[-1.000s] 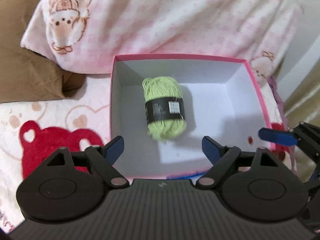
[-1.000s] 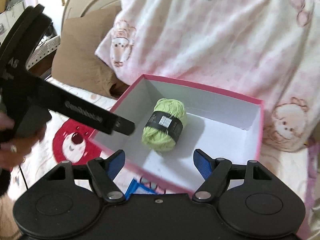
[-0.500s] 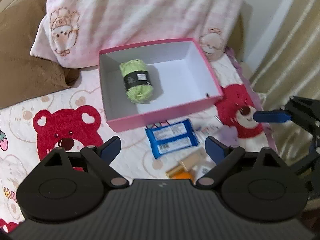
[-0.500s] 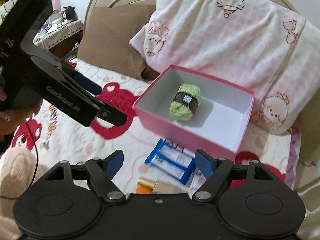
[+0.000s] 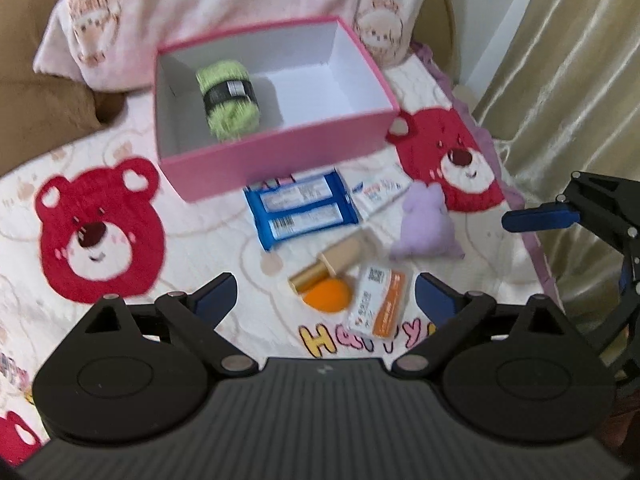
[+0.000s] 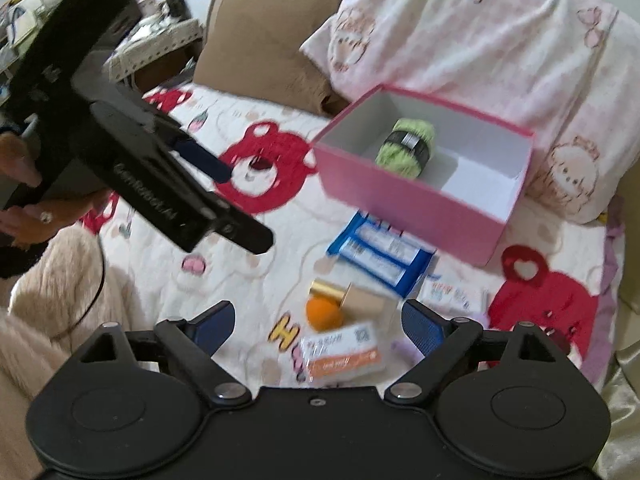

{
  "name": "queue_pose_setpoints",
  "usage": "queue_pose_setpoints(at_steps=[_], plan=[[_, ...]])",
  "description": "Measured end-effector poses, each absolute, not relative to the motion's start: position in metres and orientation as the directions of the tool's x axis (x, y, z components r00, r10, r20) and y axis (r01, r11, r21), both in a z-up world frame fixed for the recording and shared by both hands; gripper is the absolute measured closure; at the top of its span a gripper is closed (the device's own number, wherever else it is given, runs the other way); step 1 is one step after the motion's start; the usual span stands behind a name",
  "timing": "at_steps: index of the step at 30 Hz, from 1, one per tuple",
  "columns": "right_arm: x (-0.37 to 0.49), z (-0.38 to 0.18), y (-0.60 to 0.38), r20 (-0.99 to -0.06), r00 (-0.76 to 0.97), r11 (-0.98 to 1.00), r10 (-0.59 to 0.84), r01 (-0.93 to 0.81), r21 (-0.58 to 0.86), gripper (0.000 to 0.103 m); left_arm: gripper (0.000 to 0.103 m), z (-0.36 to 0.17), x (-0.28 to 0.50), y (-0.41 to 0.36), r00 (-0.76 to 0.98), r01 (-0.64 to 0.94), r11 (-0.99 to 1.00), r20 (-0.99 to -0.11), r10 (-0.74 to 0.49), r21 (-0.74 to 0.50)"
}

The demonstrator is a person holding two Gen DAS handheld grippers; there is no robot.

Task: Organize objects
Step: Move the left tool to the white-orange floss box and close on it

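A green yarn ball (image 5: 228, 96) (image 6: 406, 148) lies inside the pink box (image 5: 280, 160) (image 6: 400, 200) on the bed. In front of the box lie a blue packet (image 5: 304, 208) (image 6: 380, 256), a gold tube (image 5: 340, 260), an orange sponge (image 5: 326, 298) (image 6: 322, 314), an orange-and-white packet (image 5: 380, 304) (image 6: 344, 354) and a purple plush (image 5: 426, 224). My left gripper (image 5: 326, 296) hangs above these items, its jaws opening with nothing held. The jaws of my right gripper (image 6: 318, 320) are opening too and hold nothing.
The bedspread (image 5: 200, 240) is white with red bears. A pink pillow (image 5: 240, 4) and a brown cushion (image 5: 36, 112) lie behind the box. A curtain (image 5: 560, 60) hangs at the right. A hand (image 6: 24, 200) holds the left gripper at the left of the right wrist view.
Both grippers have drawn back from the box and their jaws stand wider. The box looks smaller and the loose items in front of it have come into view. The yarn stays in the box.
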State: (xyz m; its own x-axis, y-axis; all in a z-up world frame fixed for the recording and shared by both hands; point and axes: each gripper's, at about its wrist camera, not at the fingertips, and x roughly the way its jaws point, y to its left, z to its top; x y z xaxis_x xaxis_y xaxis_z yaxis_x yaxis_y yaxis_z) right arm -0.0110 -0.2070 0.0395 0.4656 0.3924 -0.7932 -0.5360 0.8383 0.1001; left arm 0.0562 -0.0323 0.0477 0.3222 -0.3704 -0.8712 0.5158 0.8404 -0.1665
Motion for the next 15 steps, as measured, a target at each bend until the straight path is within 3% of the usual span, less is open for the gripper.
queue_pose_setpoints(at_steps=[15], plan=[[-0.027, -0.057, -0.180, -0.841, 0.454, 0.769, 0.294, -0.635, -0.075, 0.010, 0.008, -0.055, 0.044, -0.043, 0.257, 0.417, 0.862, -0.872, -0.417, -0.289]])
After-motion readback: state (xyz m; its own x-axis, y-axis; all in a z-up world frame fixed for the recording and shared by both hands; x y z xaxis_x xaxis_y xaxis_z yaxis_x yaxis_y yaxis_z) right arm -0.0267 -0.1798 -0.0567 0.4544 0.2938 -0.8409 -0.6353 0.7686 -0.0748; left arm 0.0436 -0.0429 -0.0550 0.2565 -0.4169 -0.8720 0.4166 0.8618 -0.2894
